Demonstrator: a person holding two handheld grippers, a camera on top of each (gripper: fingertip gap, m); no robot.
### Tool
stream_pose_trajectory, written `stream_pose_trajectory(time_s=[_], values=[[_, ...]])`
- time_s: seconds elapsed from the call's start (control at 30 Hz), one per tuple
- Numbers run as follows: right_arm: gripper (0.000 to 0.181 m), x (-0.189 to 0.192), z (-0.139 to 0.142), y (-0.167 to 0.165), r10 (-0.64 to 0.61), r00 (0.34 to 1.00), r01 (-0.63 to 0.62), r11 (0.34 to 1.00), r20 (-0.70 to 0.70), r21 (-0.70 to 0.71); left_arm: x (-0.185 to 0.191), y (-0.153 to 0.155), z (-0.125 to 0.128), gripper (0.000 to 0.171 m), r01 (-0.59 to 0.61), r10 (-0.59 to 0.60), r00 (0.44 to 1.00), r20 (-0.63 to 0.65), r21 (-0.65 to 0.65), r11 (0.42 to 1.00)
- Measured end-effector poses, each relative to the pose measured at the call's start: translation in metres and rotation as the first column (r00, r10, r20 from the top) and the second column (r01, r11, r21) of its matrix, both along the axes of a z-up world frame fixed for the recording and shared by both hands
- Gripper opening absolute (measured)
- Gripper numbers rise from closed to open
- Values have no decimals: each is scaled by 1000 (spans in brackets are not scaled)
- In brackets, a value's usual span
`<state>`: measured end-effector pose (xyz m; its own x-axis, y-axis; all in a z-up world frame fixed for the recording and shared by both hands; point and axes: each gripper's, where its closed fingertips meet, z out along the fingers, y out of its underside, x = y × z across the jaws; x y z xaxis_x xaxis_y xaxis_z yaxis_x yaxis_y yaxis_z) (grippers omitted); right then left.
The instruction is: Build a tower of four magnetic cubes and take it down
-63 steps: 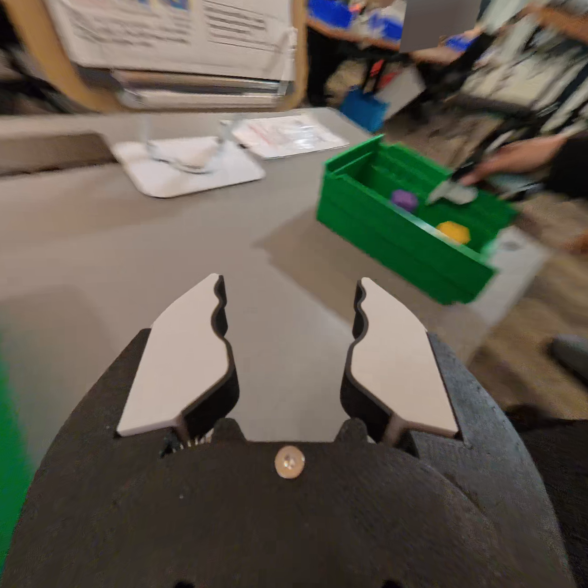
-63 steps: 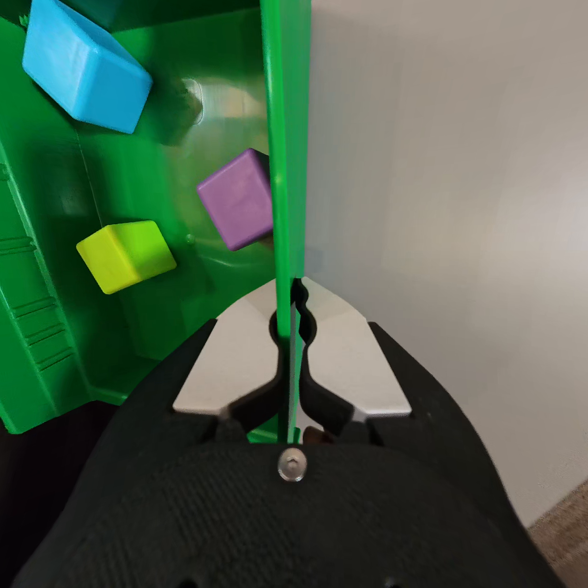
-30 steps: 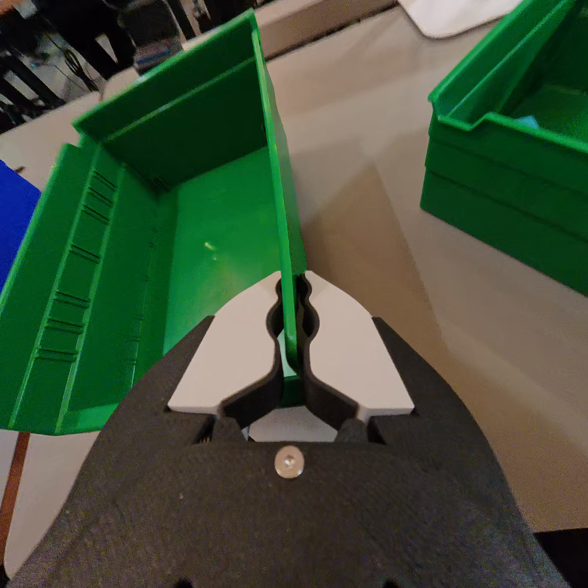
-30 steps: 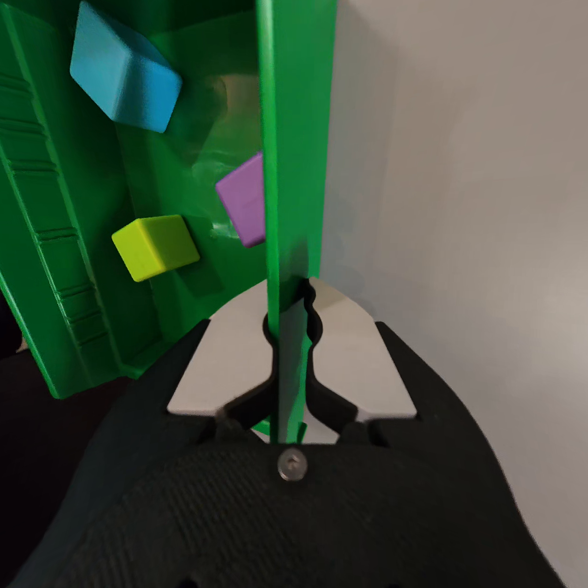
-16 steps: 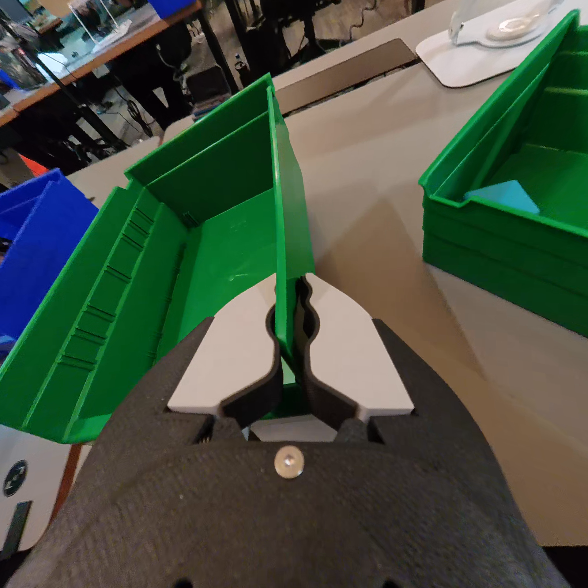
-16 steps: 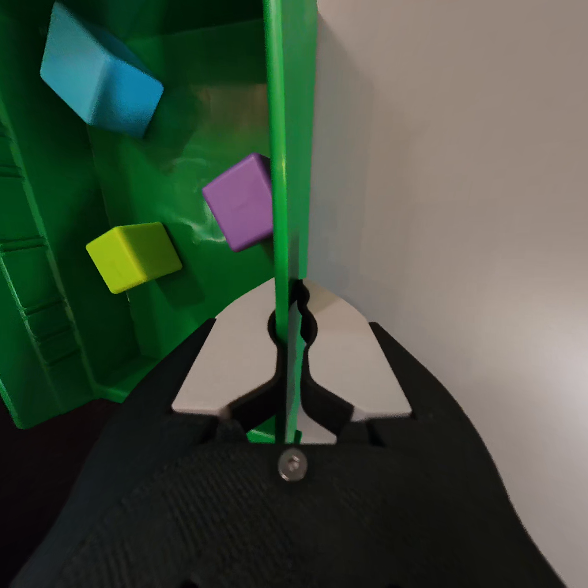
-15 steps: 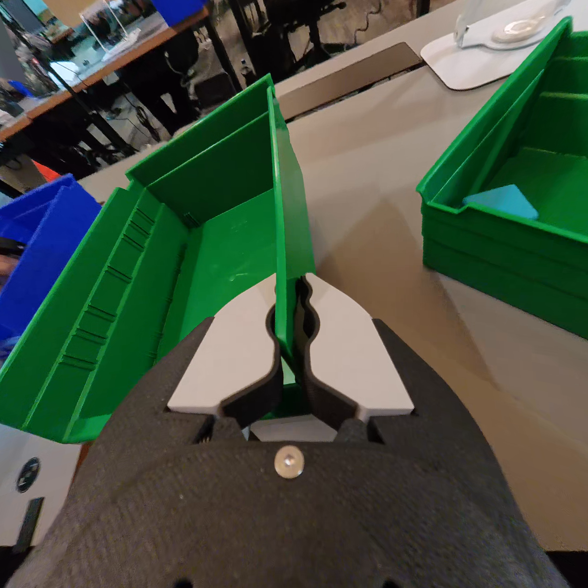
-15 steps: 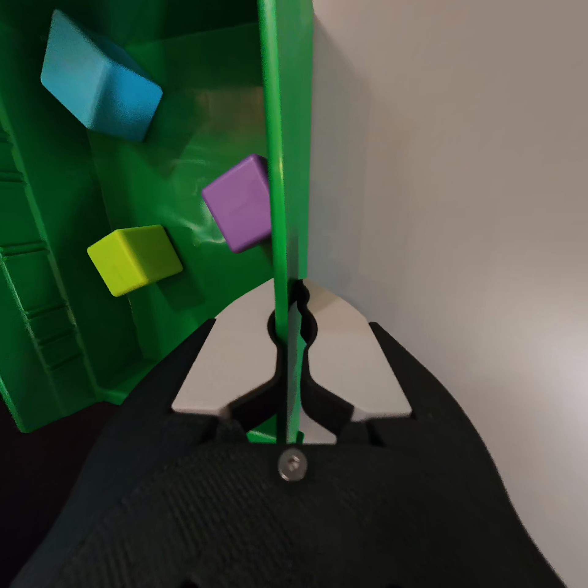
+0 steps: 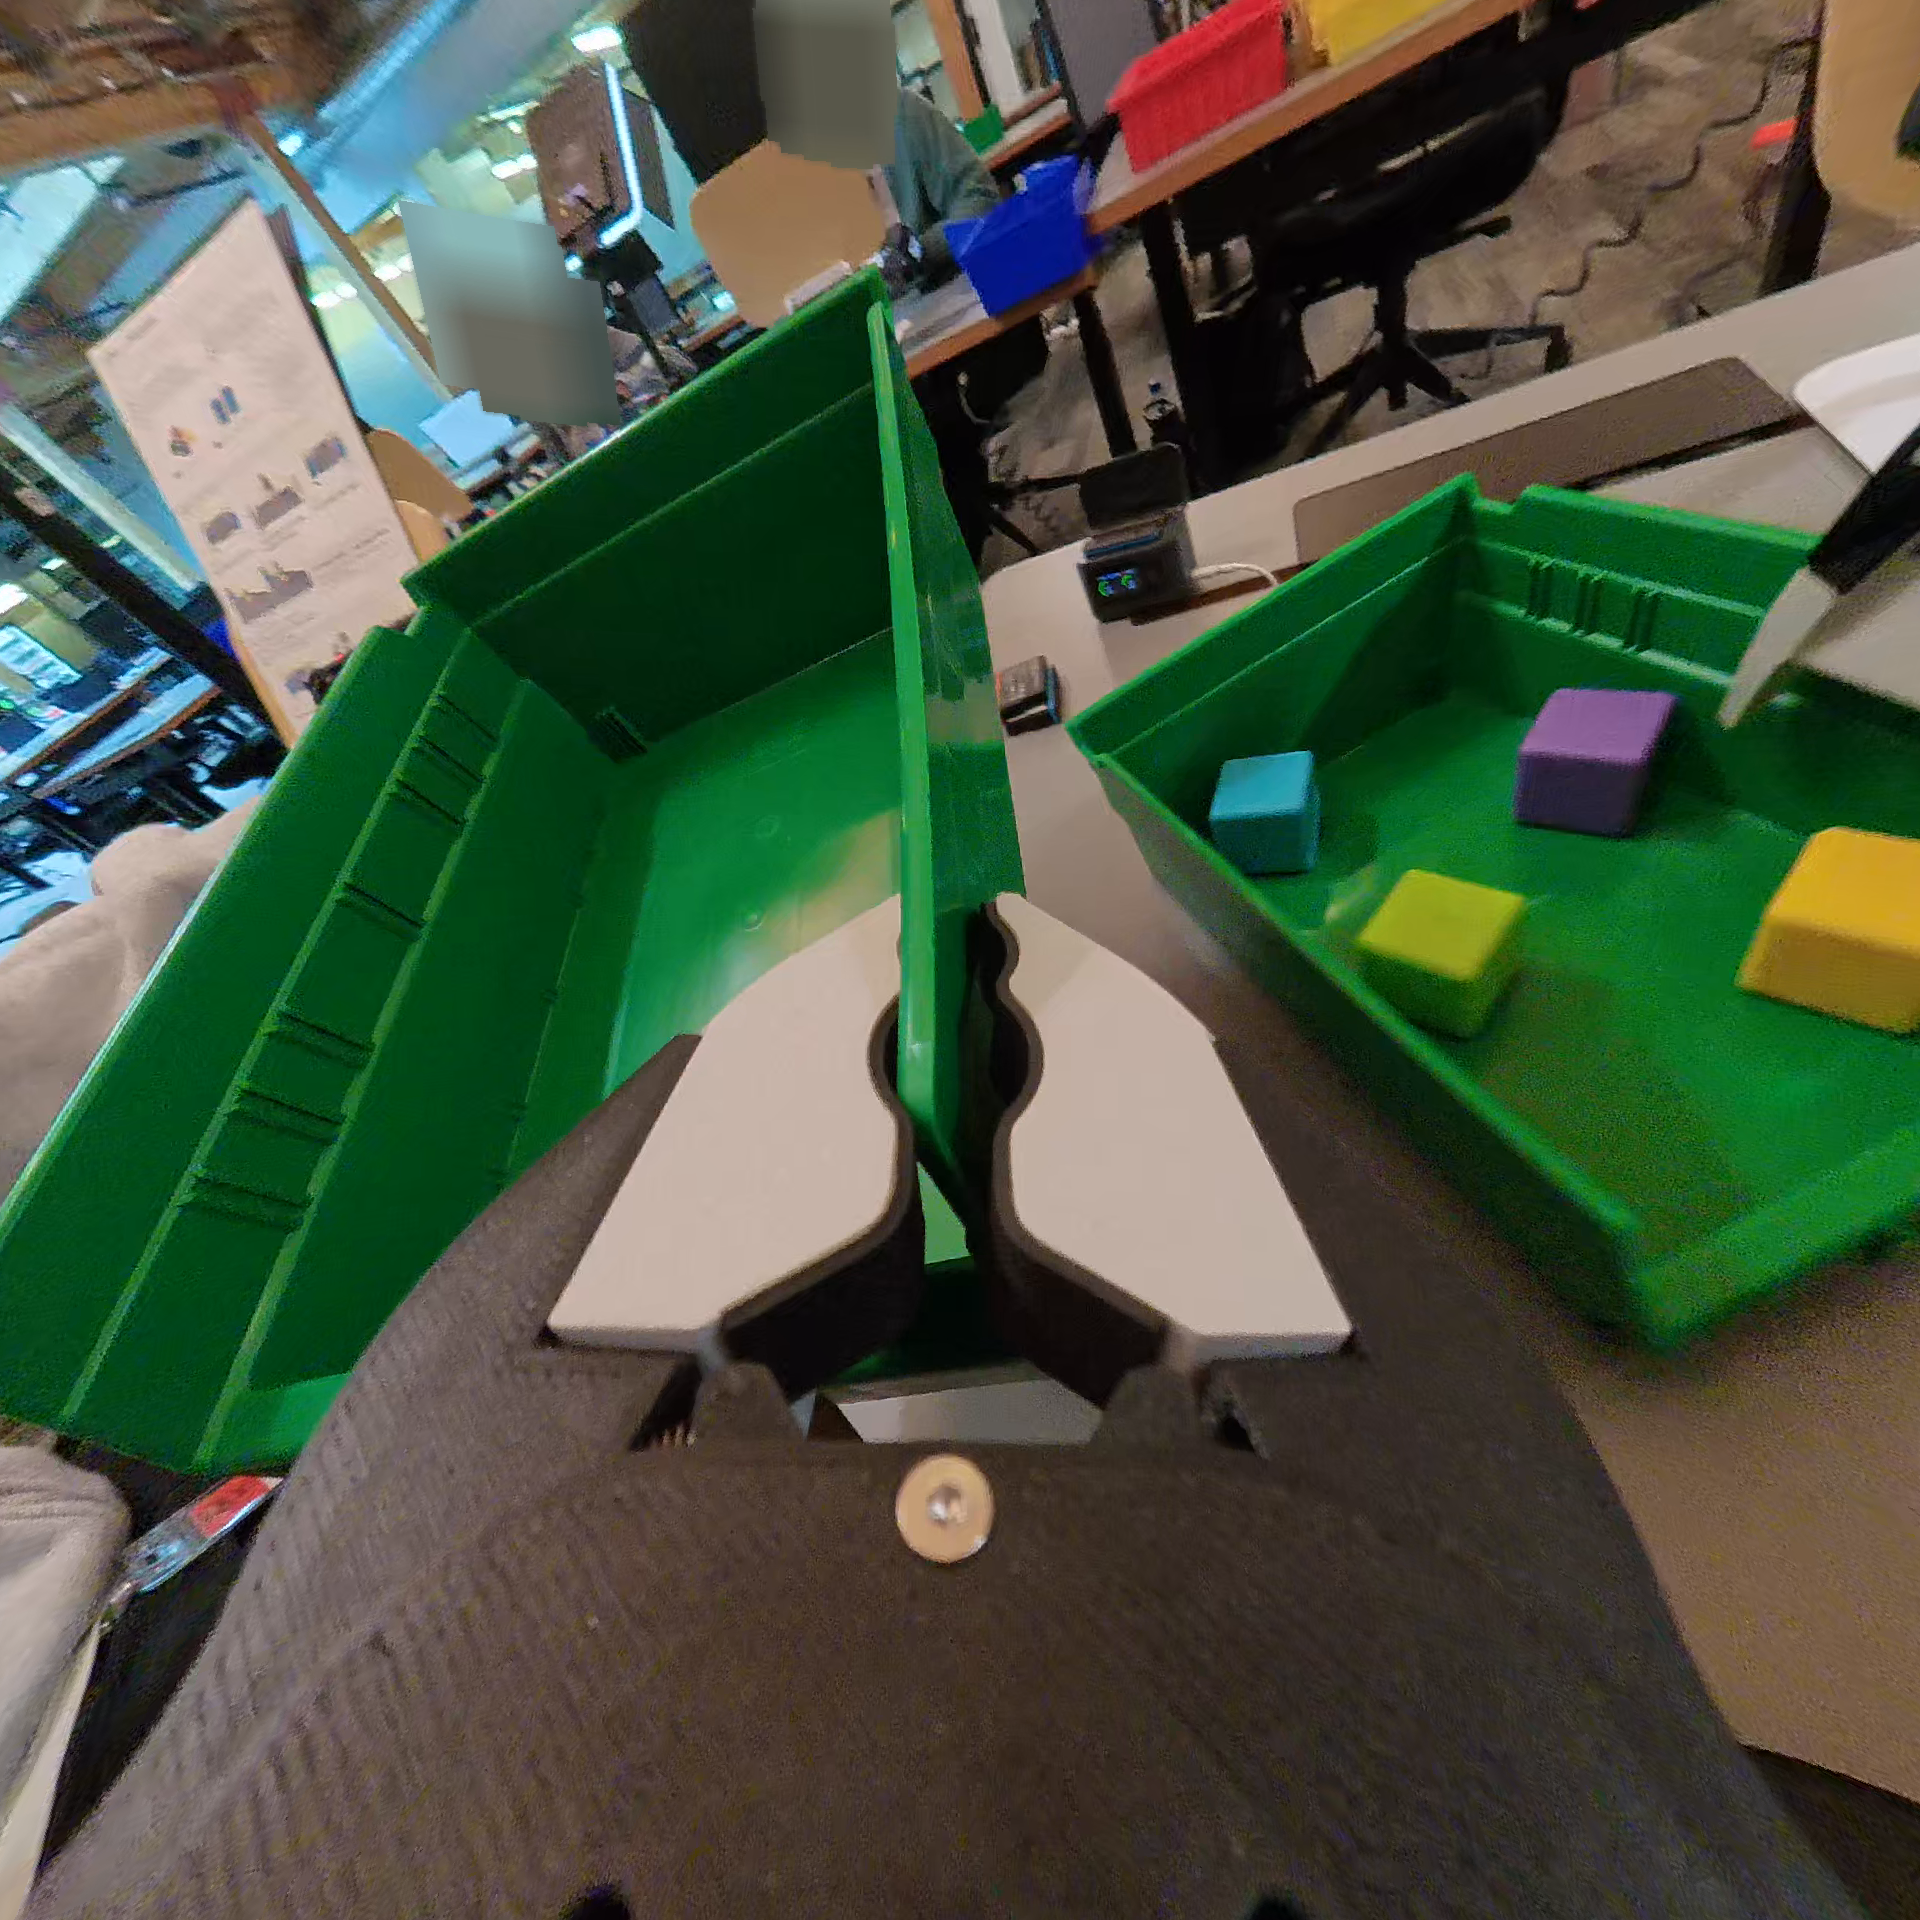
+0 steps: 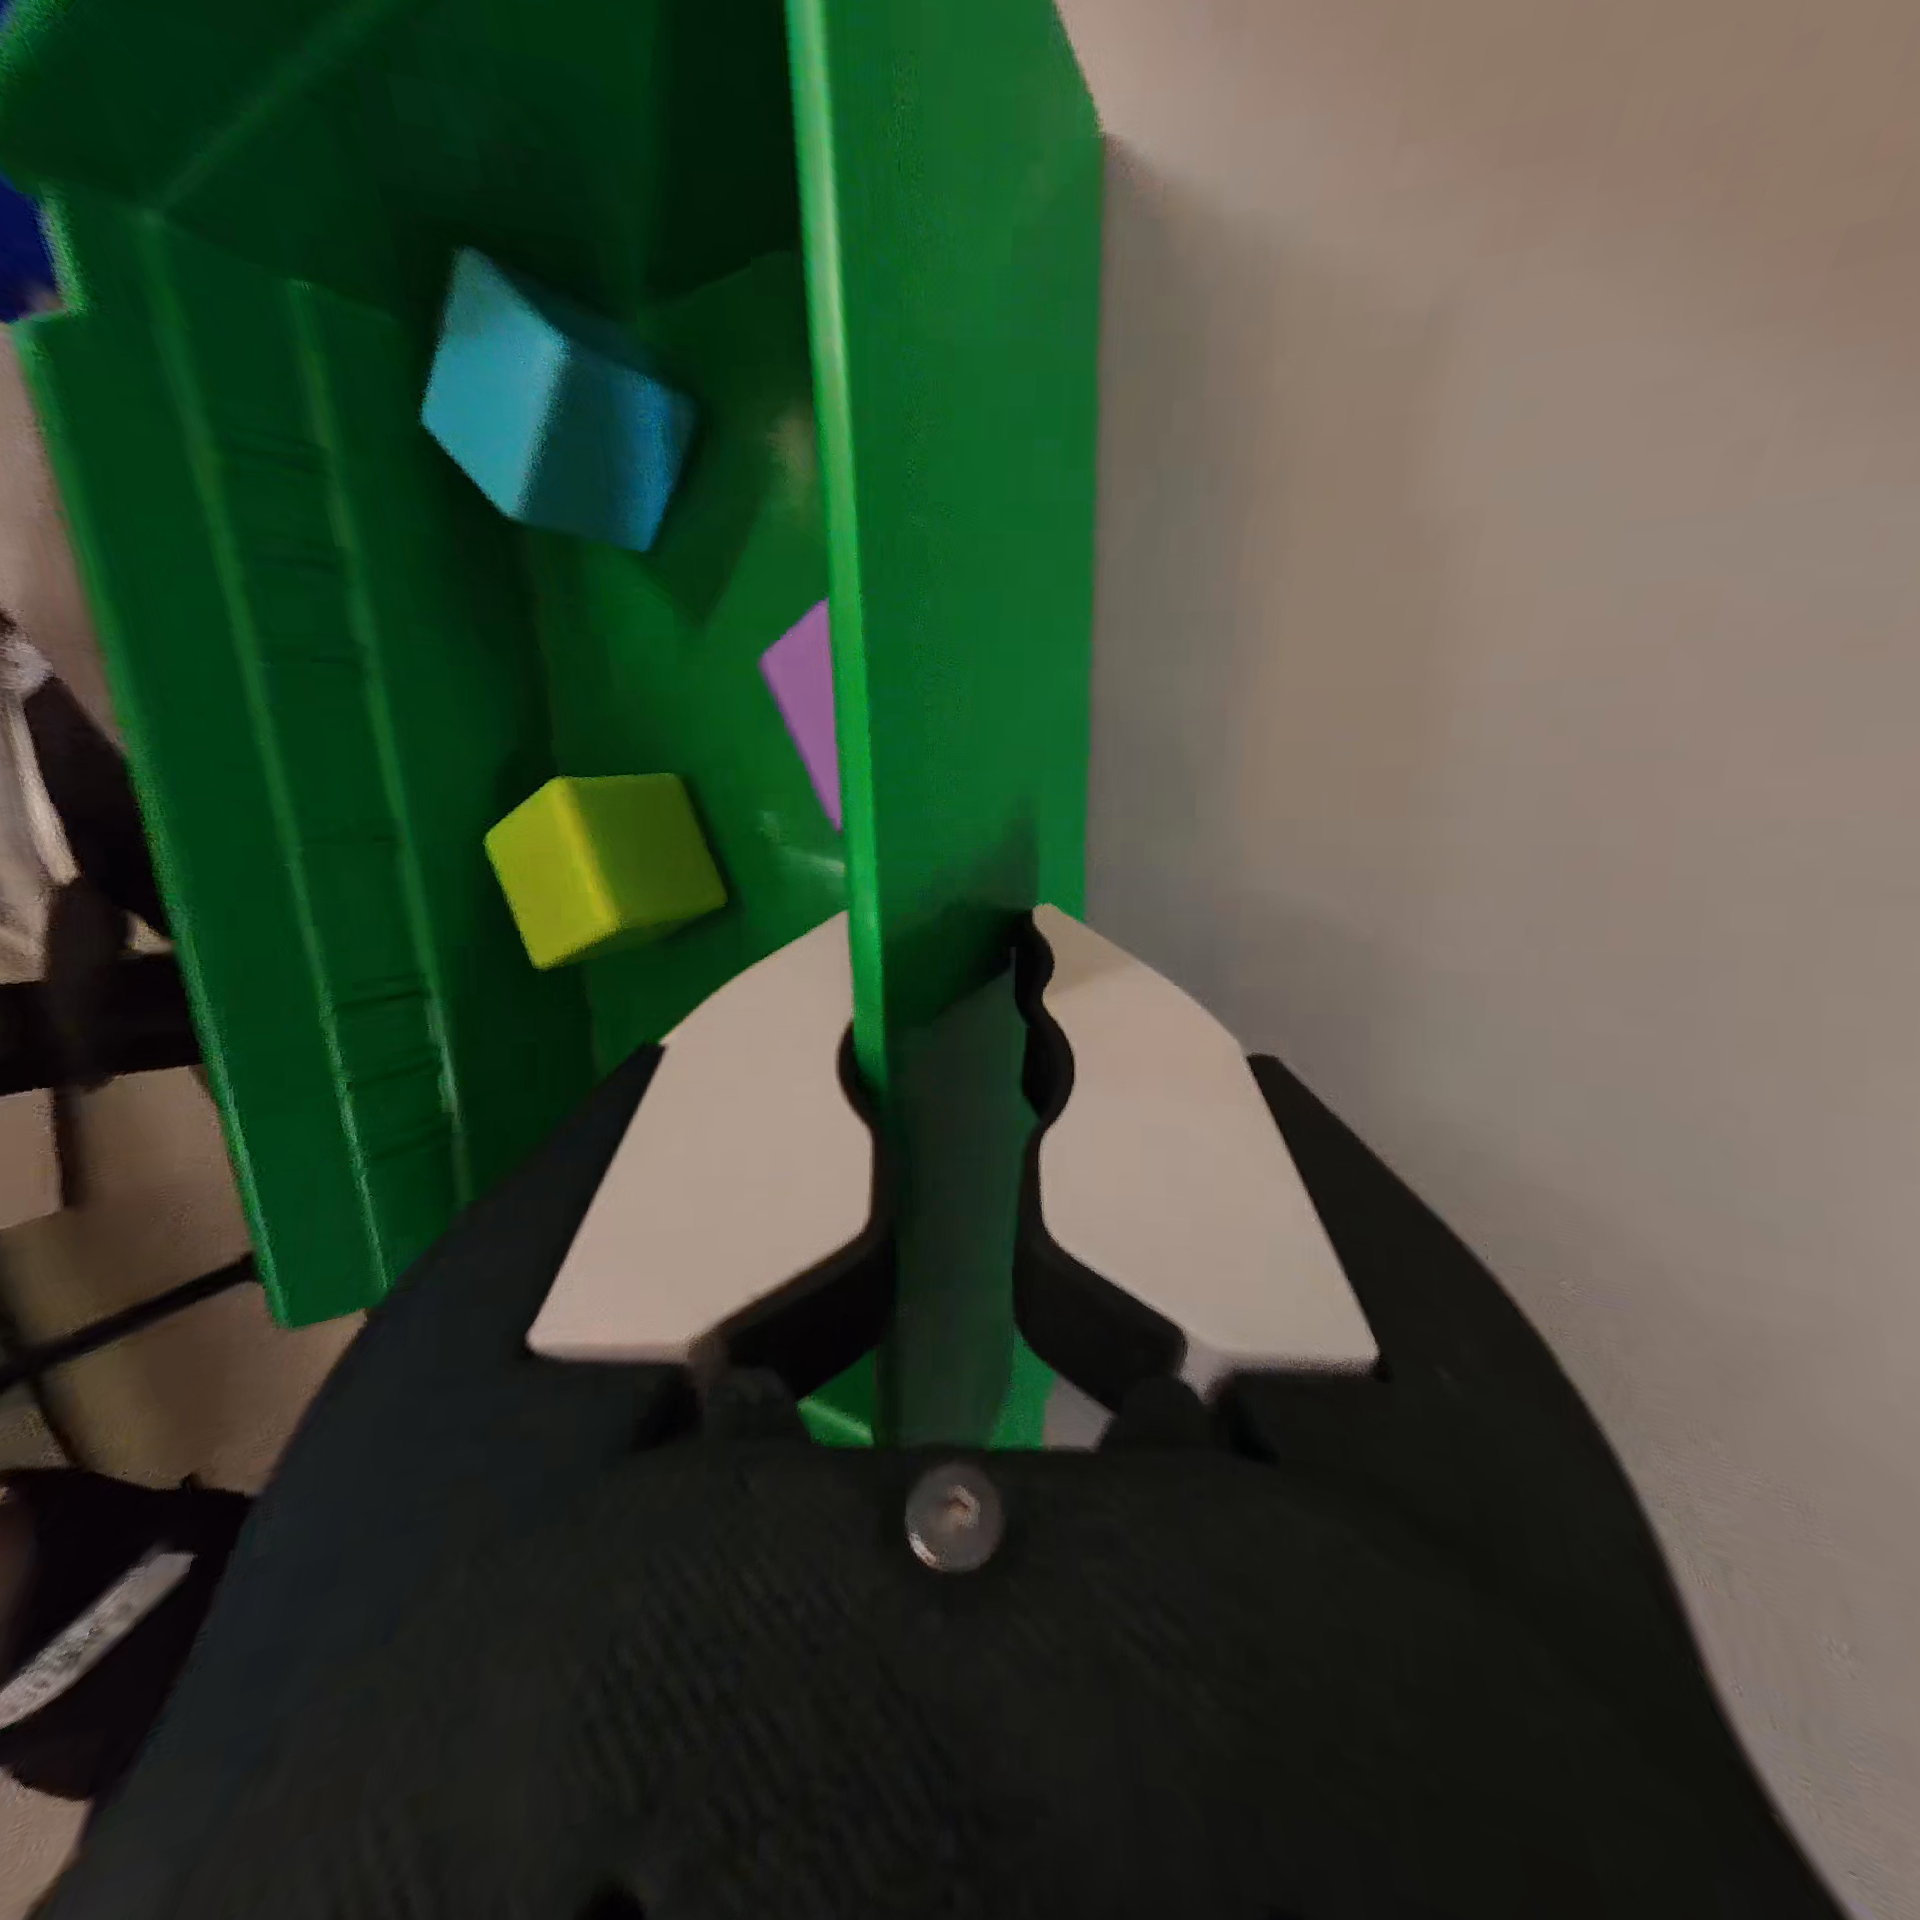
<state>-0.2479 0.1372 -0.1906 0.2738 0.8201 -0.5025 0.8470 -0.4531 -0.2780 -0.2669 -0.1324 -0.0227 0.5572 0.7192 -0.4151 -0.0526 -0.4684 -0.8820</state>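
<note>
My left gripper is shut on the right side wall of an empty green bin, which it holds tilted up off the grey table. To its right a second green bin holds a teal cube, a purple cube, a lime cube and a yellow cube. My right gripper is shut on that bin's side wall. In the right wrist view I see the teal cube, the lime cube and part of the purple cube. The right gripper's fingers show at the bin's far right edge.
A small black device with a lit screen and a small dark item lie on the table behind the bins. Desks with a blue bin and a red bin, an office chair, a poster stand and a seated person are in the background. My hands' fingertips stand some 30 cm from each other.
My left gripper, open over the table two seconds ago, has shut on the empty bin's wall and raised it. The right gripper's bin has tilted and its cubes have shifted slightly.
</note>
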Motion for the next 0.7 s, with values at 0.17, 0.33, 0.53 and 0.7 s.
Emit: stream_pose_trajectory(time_s=[0.17, 0.33, 0.53, 0.7], values=[[28, -29, 13, -53, 75, 994, -74, 997, -80, 18, 2, -20, 8, 6, -26, 26, 999, -25, 22, 999], [39, -30, 29, -94, 106, 985, -109, 994, -135, -22, 8, -29, 17, 6, -23, 25, 999, -40, 55, 998], [34, -24, 41, -107, 122, 972, -132, 990, -199, -40, 12, -22, 13, 5, -25, 27, 998, -51, 37, 999], [35, 15, 94, -107, 72, 928, -155, 967, -366, -202, 24, -9, 17, 5, 10, -9, 998, -56, 21, 1000]])
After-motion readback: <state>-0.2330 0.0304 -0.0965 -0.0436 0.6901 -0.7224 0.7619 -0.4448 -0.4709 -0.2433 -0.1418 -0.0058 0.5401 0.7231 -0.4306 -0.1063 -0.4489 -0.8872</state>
